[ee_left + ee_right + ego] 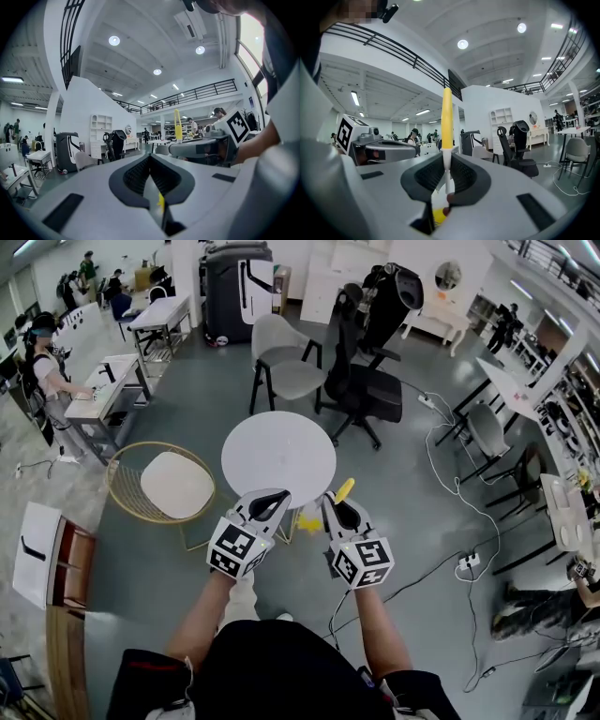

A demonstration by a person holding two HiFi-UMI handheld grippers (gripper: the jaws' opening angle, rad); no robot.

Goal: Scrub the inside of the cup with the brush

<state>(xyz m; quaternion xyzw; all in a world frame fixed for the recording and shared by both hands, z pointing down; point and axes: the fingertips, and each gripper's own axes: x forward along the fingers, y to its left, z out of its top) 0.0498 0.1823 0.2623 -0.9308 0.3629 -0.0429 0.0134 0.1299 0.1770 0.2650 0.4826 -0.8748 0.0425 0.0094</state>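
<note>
As it points level, the right gripper (pixel 446 161) pinches the upright brush (pixel 446 117).

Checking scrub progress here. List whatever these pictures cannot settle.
The cup: seen whole in no view. The left gripper pinches a pale strip; the rest is hidden below its jaws, left gripper view.
The brush: bristles hidden under the right gripper, right gripper view; the yellow blob there is blurred.
Yellow thing between the grippers, head view: too small to name.

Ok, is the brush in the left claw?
No, the right claw is clamped on the brush, its yellow end sticking up.
</note>
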